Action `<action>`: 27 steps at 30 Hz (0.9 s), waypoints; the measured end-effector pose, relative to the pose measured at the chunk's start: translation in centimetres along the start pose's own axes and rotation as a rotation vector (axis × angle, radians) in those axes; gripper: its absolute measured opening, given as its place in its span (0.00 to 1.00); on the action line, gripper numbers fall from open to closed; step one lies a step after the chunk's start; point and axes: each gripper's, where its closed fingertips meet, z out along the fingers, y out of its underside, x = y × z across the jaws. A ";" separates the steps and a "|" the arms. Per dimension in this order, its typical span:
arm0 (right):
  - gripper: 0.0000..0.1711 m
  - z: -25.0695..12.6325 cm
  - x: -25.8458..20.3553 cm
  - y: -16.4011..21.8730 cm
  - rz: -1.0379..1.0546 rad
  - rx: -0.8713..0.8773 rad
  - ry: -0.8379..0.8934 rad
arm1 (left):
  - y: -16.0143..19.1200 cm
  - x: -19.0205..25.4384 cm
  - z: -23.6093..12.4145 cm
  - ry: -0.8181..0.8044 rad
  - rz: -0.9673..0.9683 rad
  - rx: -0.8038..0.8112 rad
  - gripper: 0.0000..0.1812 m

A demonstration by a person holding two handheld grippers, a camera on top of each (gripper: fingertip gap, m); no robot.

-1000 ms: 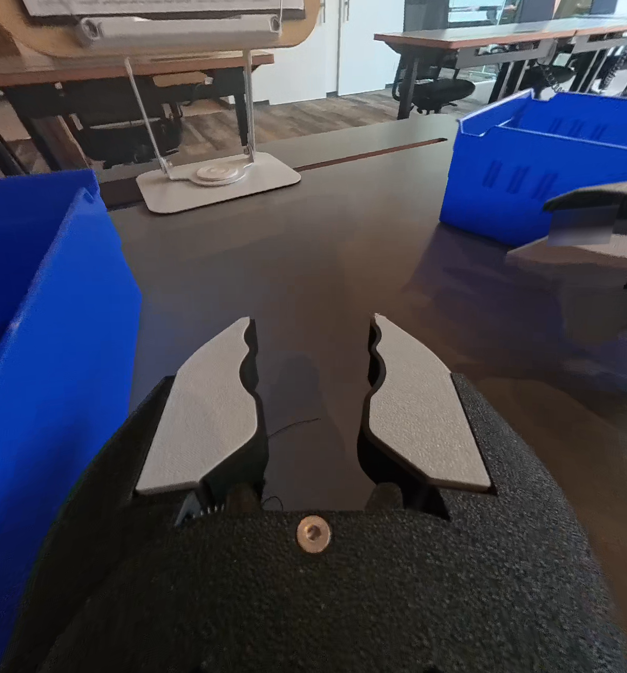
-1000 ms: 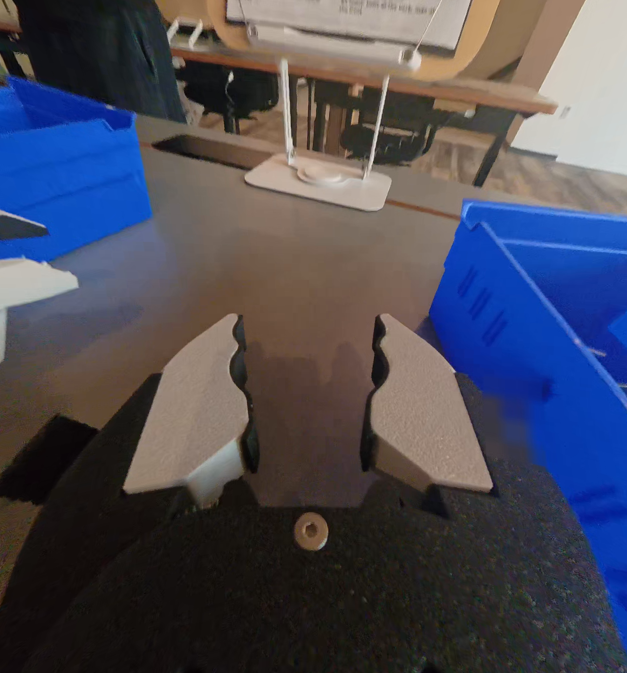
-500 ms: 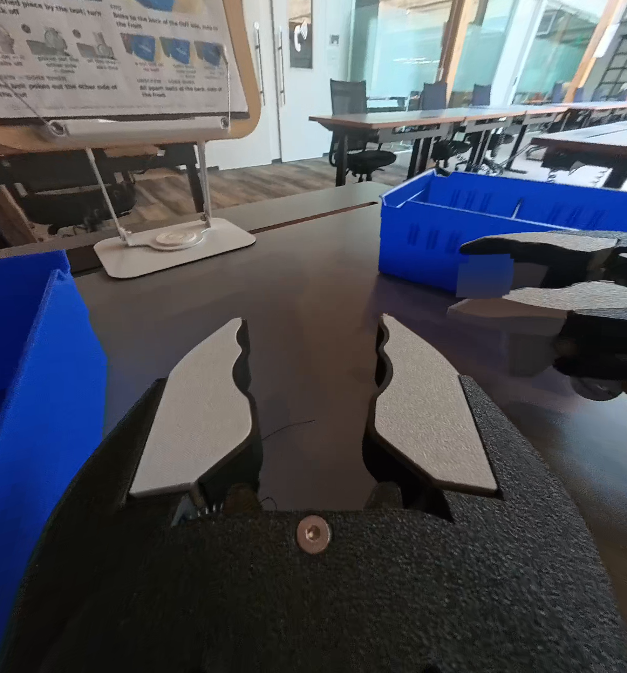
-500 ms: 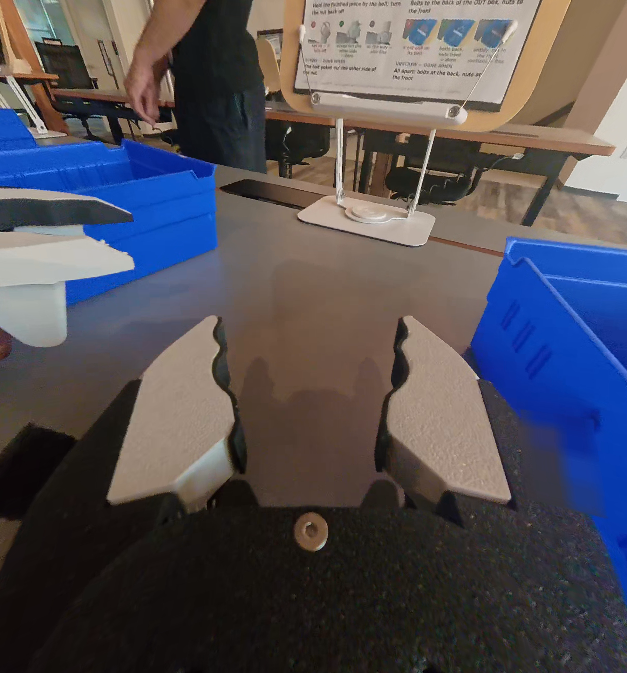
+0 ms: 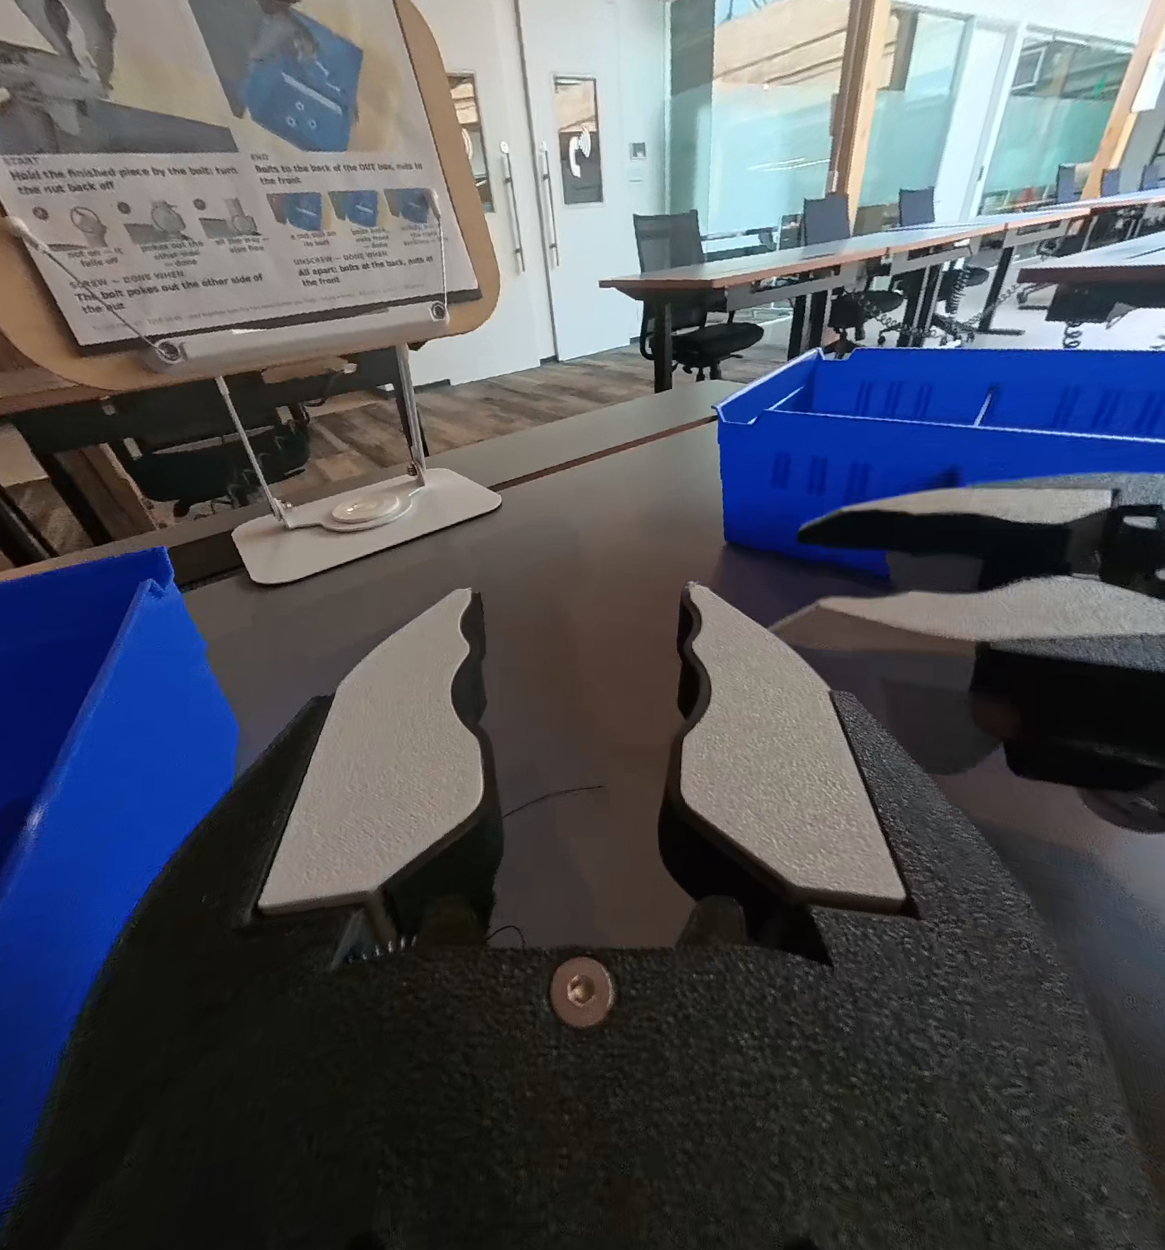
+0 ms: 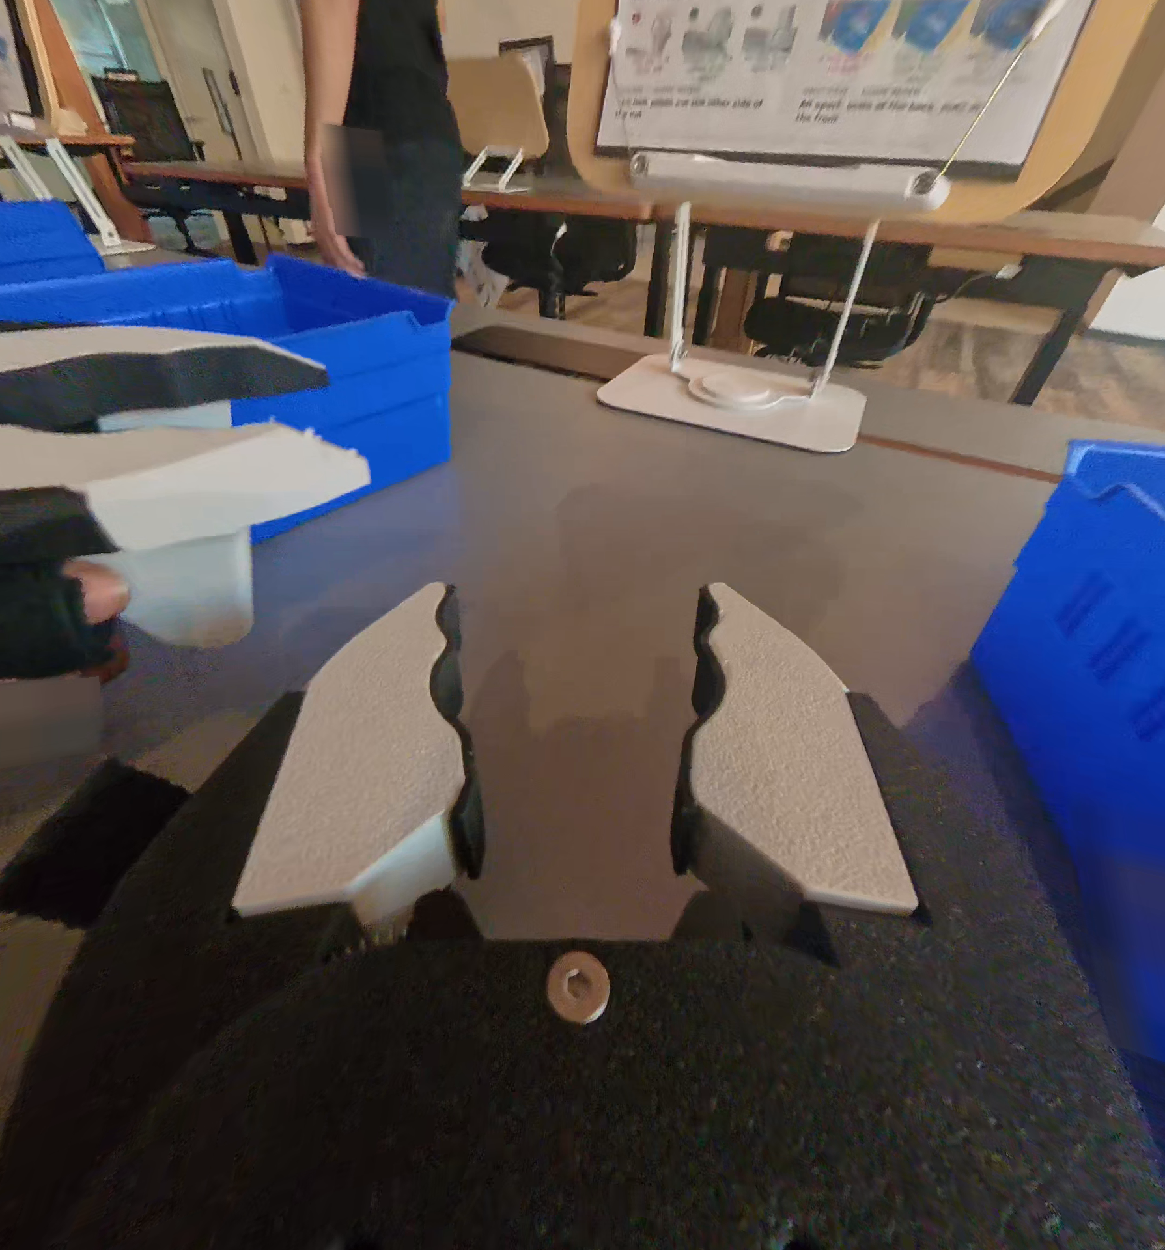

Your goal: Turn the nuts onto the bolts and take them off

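1. Left gripper [image 5: 579,598]: jaws stand wide apart, nothing between the grey fingers [image 5: 390,757]; only dark table [image 5: 600,541] shows through the gap
2. Right gripper [image 6: 576,592]: jaws likewise spread wide, empty; bare table surface [image 6: 566,473] visible between the two fingers [image 6: 789,757]
3. In the left wrist view the right gripper [image 5: 803,575] enters from the right edge, turned on its side, one finger above the other with a gap between them; nothing seen held
4. In the right wrist view the left gripper [image 6: 346,423] enters from the left edge, also on its side, fingers parted; a gloved hand [image 6: 58,609] grips it from below
5. Nuts and bolts: none can be made out in either view. The bin interiors are mostly hidden by their walls, so cannot tell whether they lie inside
6. Blue bin on the left side [image 5: 79,778] sits just beside the left gripper; seen farther off in the right wrist view [image 6: 363,379]
7. Blue bin on the right side [image 5: 904,467] has a divider inside; its wall is just beside the right gripper [image 6: 1107,676]
8. Instruction sheet on a white stand [image 5: 363,521] at the far table edge, between the bins; same stand base in the right wrist view [image 6: 735,406]
9. A person [image 6: 397,149] in dark clothes stands beyond the table, near the left bin
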 end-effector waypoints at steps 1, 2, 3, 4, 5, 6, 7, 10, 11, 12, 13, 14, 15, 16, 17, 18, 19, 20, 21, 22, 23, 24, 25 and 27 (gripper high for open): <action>0.39 -0.1 -0.1 0.2 0.000 -0.004 -0.012 | 0.0 0.0 0.1 -0.013 0.001 -0.003 0.30; 0.39 -0.2 -0.1 0.3 -0.001 0.001 -0.014 | -0.1 -0.1 0.3 -0.032 0.004 0.000 0.30; 0.40 -0.3 0.0 0.4 0.004 0.002 -0.017 | -0.2 -0.1 0.3 -0.048 0.003 0.008 0.30; 0.41 -0.4 -0.1 0.4 0.014 0.000 -0.026 | -0.5 -0.2 0.3 -0.062 -0.001 0.024 0.30; 0.41 -0.5 -0.1 0.1 0.021 0.013 -0.031 | -0.8 -0.3 0.3 -0.075 -0.003 0.043 0.29; 0.41 -0.6 -0.2 -0.2 0.023 0.030 -0.035 | -1.1 -0.5 0.3 -0.094 -0.001 0.055 0.29; 0.41 -0.6 -0.4 -0.4 0.022 0.041 -0.044 | -1.5 -0.7 0.3 -0.114 0.002 0.068 0.29; 0.43 -0.8 -0.7 -0.9 -0.004 0.061 -0.043 | -2.3 -1.3 0.3 -0.155 0.009 0.075 0.29; 0.43 -0.9 -0.7 -1.1 -0.013 0.071 -0.043 | -2.4 -1.3 0.4 -0.153 -0.008 0.069 0.29; 0.42 -1.0 -0.9 -1.3 -0.017 0.082 -0.051 | -2.7 -1.2 0.5 -0.143 -0.036 0.073 0.30; 0.42 -1.1 -1.1 -1.4 -0.018 0.089 -0.059 | -2.9 -1.2 0.5 -0.149 -0.057 0.076 0.30; 0.41 -1.1 -1.2 -1.4 -0.017 0.090 -0.065 | -3.0 -1.2 0.5 -0.160 -0.062 0.075 0.30; 0.41 -1.1 -1.3 -1.3 -0.017 0.087 -0.069 | -3.1 -1.0 0.5 -0.159 -0.048 0.069 0.30; 0.42 -1.1 -1.2 -1.1 -0.022 0.083 -0.066 | -3.1 -0.7 0.7 -0.153 -0.019 0.060 0.30; 0.41 -1.2 -1.1 -1.1 -0.027 0.082 -0.059 | -3.1 -0.5 0.8 -0.154 0.009 0.050 0.30; 0.41 -1.2 -1.0 -1.0 -0.029 0.082 -0.053 | -3.1 -0.2 0.9 -0.153 0.021 0.046 0.30; 0.41 -1.2 -0.9 -1.0 -0.028 0.083 -0.049 | -3.0 0.0 1.0 -0.143 0.018 0.042 0.29; 0.40 -1.1 -0.7 -1.0 -0.029 0.081 -0.041 | -2.8 0.2 1.1 -0.134 0.004 0.036 0.29; 0.40 -1.0 -0.6 -1.0 -0.037 0.075 -0.028 | -2.5 0.3 1.1 -0.127 -0.009 0.028 0.30; 0.40 -0.9 -0.4 -0.9 -0.049 0.068 -0.010 | -2.3 0.5 1.1 -0.120 -0.007 0.018 0.30; 0.40 -0.8 -0.2 -0.9 -0.064 0.064 0.008 | -2.2 0.6 1.0 -0.118 0.003 0.010 0.30; 0.40 -0.7 -0.1 -1.0 -0.077 0.066 0.026 | -2.2 0.7 1.0 -0.112 0.013 0.006 0.30; 0.40 -0.6 0.1 -1.0 -0.087 0.070 0.045 | -2.3 0.7 0.8 -0.112 0.031 -0.008 0.29; 0.39 -0.6 0.6 -1.1 -0.105 0.076 0.082 | -2.5 0.7 0.6 -0.100 0.046 -0.021 0.29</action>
